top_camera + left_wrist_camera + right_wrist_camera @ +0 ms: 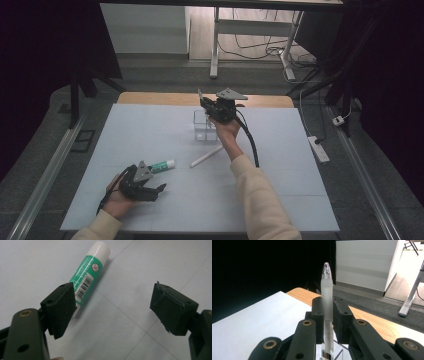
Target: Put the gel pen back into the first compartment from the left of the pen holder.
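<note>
**Frosted pen clamped upright over the clear holder**

The pen [326, 302] is a slim, frosted-plastic stick with a clear tapered tip and a ribbed section lower down. It looks light and rigid, and its smooth round barrel would probably roll or twist between flat pads if the squeeze slackens. The ribbed part, where the pads already sit, seems the best place to hold it: nearer the tip the barrel narrows and would likely slip. It stands vertical, tip up, with its lower end at the mouth of the clear holder [204, 125].

The right gripper [328, 315] has its jaws drawn narrow, pressing on the pen from both sides. In the high view it [218, 108] hangs above the holder, which stands toward the far edge of the table [300, 165], about midway across. The holder's thin transparent walls look light and easy to tip, so a skewed entry may nudge it over.

A white stick [206, 156] lies flat toward the middle of the table, nearer the person than the holder. A green-and-white glue stick [87, 277] lies near the left near corner. The left gripper [117, 310] rests low beside it, jaws spread wide with nothing between them, one pad close beside the tube's end.
</note>
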Demonstrator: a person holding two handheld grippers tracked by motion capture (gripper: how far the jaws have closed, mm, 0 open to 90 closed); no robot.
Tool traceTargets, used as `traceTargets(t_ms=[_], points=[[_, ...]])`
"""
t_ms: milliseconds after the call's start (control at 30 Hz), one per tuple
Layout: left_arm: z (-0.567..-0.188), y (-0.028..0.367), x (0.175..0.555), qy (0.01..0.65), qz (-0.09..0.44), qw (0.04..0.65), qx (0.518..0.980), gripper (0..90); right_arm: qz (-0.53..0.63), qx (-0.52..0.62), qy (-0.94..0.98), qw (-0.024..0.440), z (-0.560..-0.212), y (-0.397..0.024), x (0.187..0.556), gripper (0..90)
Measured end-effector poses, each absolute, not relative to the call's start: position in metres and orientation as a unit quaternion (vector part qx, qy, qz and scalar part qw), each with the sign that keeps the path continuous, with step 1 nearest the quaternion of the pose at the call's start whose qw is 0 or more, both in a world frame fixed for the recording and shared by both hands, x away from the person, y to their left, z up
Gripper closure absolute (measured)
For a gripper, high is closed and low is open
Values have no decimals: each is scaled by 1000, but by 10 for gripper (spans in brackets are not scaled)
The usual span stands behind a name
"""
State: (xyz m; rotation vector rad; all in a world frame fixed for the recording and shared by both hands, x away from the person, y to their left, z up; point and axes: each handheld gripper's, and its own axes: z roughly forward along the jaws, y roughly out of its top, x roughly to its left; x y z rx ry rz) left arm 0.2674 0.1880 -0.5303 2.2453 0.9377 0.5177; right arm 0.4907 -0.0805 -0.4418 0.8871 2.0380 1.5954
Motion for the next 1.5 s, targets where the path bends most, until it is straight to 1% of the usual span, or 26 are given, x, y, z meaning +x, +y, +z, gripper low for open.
traceTargets(t_ms=[167,500,1233,1367,1500], points=[[-530,188,267,358,196,322,854,212,586,317,720,196,-437,-80,491,794],[-529,189,267,358,195,324,854,213,604,309,704,210,-418,-77,490,795],[-528,190,267,360,194,328,851,214,617,295,693,228,-403,-72,487,795],[-528,189,267,359,194,329,851,214,618,293,695,222,-407,-70,487,795],[-528,189,266,360,195,330,851,214,613,294,701,215,-419,-64,491,795]])
